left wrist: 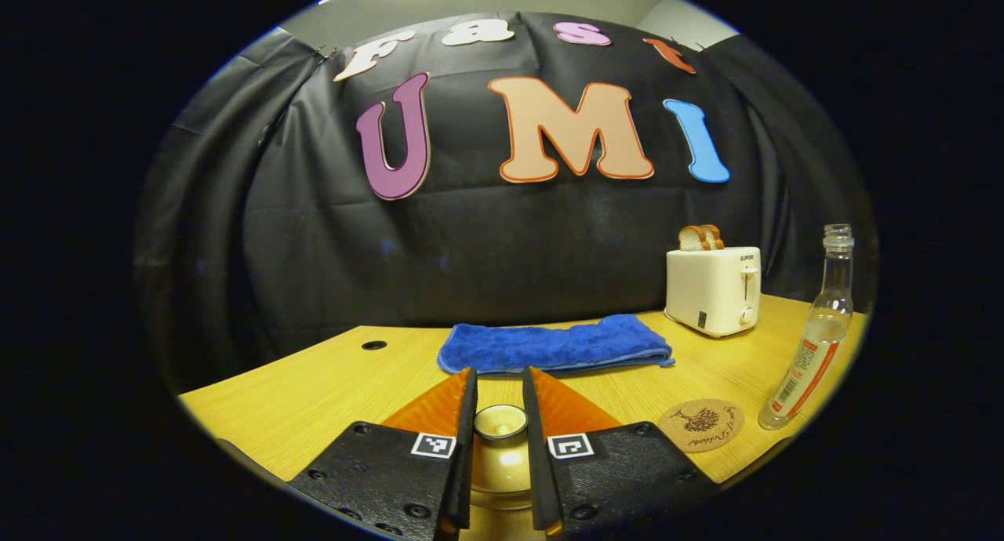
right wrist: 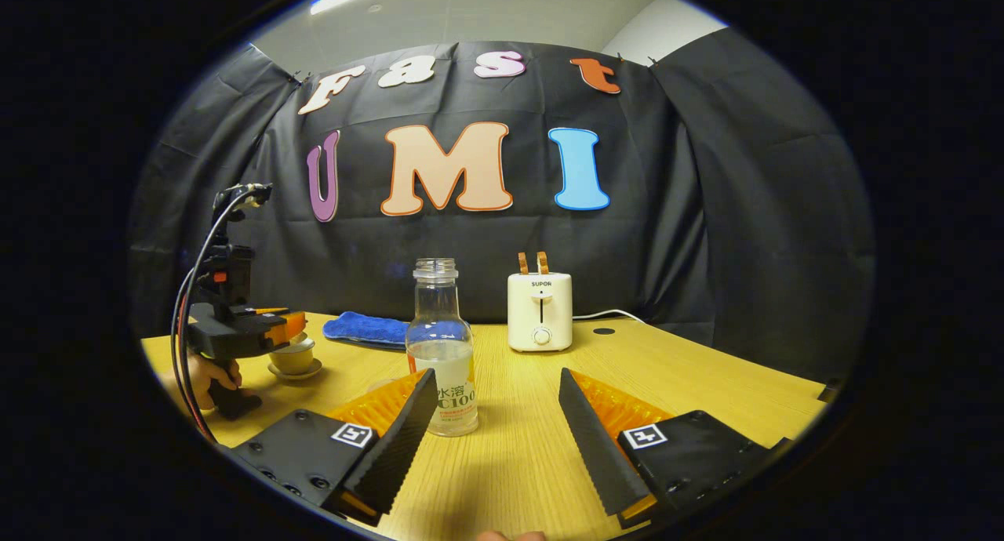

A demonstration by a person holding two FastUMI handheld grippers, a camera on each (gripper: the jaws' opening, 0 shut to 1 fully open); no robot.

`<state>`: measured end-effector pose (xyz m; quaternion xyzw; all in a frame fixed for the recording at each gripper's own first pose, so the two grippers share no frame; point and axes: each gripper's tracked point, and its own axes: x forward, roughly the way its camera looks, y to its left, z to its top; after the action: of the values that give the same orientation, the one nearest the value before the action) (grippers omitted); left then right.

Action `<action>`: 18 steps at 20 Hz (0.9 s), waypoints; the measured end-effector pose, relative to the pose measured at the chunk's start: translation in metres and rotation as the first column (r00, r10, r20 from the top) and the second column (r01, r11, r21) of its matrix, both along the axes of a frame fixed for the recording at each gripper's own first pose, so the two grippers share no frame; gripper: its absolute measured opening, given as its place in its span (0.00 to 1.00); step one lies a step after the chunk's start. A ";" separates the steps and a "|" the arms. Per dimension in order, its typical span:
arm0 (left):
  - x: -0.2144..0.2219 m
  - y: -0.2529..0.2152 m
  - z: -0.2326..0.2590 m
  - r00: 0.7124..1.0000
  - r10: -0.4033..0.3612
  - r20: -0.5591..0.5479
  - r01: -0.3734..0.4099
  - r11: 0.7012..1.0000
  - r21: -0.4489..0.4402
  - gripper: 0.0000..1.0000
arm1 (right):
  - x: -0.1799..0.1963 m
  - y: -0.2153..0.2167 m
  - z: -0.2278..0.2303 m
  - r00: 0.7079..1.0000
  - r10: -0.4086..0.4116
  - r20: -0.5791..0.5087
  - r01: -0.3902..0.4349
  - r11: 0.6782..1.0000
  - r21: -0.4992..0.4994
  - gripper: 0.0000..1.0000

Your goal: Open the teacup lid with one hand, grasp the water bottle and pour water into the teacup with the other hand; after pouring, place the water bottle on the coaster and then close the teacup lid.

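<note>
In the left gripper view, my left hand-held gripper (left wrist: 500, 415) is held level and low over the near edge of the counter (left wrist: 314, 392), its fingers (left wrist: 467, 423) drawn in against the knob of the teacup lid (left wrist: 500, 422) from both sides. Beyond it a folded blue towel (left wrist: 553, 345) lies toward the far edge, a toaster (left wrist: 712, 290) with bread stands at the far right, and the coaster (left wrist: 700, 425) sits bare near the right edge, just beside the uncapped water bottle (left wrist: 816, 337).

In the right gripper view, my right hand-held gripper (right wrist: 496, 415) points level across the counter with its fingers spread wide apart, the water bottle standing upright just ahead of the left finger. At the left edge, my hand (right wrist: 205, 378) grips the other tool over the teacup (right wrist: 293, 358).
</note>
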<state>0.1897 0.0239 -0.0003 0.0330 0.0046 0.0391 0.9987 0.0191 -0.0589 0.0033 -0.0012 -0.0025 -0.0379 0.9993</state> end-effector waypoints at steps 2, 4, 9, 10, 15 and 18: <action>-0.008 0.002 -0.001 1.000 -0.001 -0.001 0.001 1.000 -0.021 0.28 | 0.001 0.000 0.000 1.000 0.000 0.000 0.000 1.000 0.000 0.99; -0.018 0.006 0.000 1.000 0.003 0.005 -0.003 0.998 -0.056 0.26 | 0.001 0.000 0.000 1.000 0.000 0.001 0.000 1.000 0.000 0.99; -0.073 0.007 -0.001 0.998 -0.068 0.012 0.069 0.995 -0.070 0.26 | 0.001 0.003 0.000 1.000 0.011 0.000 -0.011 1.000 0.000 0.99; -0.087 0.006 0.002 0.996 -0.084 0.013 0.085 0.994 -0.070 0.26 | 0.001 0.004 0.000 1.000 0.014 0.000 -0.014 1.000 0.000 0.99; -0.139 0.019 0.003 0.996 -0.091 0.024 0.092 0.994 -0.064 0.26 | 0.004 0.016 -0.001 0.999 0.038 -0.001 -0.038 0.999 0.001 0.99; -0.147 0.021 0.003 0.996 -0.092 0.019 0.093 0.994 -0.064 0.25 | 0.009 0.030 -0.001 0.998 0.062 -0.002 -0.062 0.998 0.002 0.99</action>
<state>0.0431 0.0453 0.0024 0.0006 -0.0039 -0.0071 1.0000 0.0281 -0.0293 0.0020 -0.0004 -0.0012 -0.0071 1.0000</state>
